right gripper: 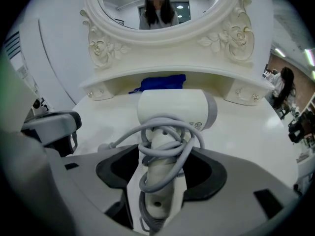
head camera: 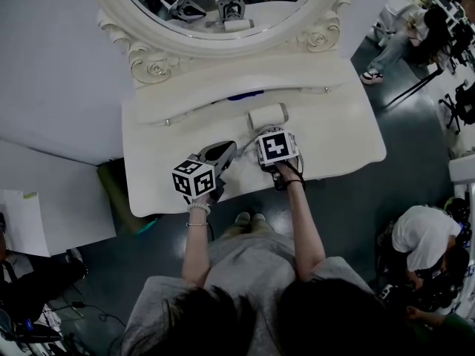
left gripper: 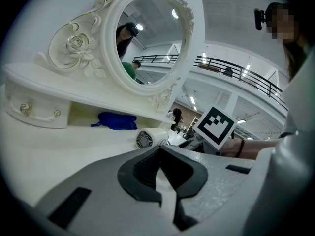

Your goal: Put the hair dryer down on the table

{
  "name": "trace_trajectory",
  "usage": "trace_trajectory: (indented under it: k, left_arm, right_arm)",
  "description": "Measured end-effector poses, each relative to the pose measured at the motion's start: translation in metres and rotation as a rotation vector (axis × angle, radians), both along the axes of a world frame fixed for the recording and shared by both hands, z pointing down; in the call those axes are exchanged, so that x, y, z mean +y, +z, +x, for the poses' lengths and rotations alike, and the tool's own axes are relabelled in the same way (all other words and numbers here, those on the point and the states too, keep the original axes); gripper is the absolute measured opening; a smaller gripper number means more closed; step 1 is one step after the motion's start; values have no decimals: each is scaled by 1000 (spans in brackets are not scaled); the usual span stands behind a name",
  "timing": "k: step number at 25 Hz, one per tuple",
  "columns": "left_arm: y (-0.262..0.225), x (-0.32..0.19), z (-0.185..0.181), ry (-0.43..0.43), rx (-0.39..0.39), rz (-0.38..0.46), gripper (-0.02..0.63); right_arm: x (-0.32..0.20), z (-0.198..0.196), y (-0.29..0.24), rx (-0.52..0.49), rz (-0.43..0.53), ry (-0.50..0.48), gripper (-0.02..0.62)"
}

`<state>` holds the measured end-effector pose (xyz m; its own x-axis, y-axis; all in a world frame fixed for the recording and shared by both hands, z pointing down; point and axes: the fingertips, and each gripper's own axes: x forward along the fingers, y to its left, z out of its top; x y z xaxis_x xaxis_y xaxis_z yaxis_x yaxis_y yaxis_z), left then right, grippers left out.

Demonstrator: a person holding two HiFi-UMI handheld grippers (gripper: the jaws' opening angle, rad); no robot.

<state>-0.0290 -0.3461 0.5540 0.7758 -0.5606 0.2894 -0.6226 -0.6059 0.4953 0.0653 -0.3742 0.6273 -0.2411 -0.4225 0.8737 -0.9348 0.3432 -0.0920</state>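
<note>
The hair dryer lay on the desk, its handle between the open right tongs. The left tongs were closed, empty.

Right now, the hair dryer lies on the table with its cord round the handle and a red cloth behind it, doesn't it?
Not quite: the cloth is blue, not red, as the right gripper view shows. The hair dryer does lie on the table, cord round its handle.
</note>
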Motion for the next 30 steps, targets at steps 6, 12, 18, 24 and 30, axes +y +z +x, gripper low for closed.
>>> trace_trajectory:
  k: [6, 12, 18, 24, 30]
  left_arm:
    - [-10, 3, 3, 15, 0, 26, 5]
    - [-27, 8, 2, 32, 3, 64, 5]
    - [-49, 18, 8, 71, -14, 146, 5]
    - [-85, 34, 13, 97, -23, 256, 5]
    - [-113, 47, 14, 104, -18, 328, 5]
  right_arm:
    - [4, 5, -8, 1, 47, 15, 256]
    - [8, 16, -30, -41, 116, 84, 259]
    - [17, 20, -66, -87, 245, 87, 258]
    - [30, 8, -124, -292, 387, 94, 166]
    - [44, -3, -160, -360, 476, 60, 56]
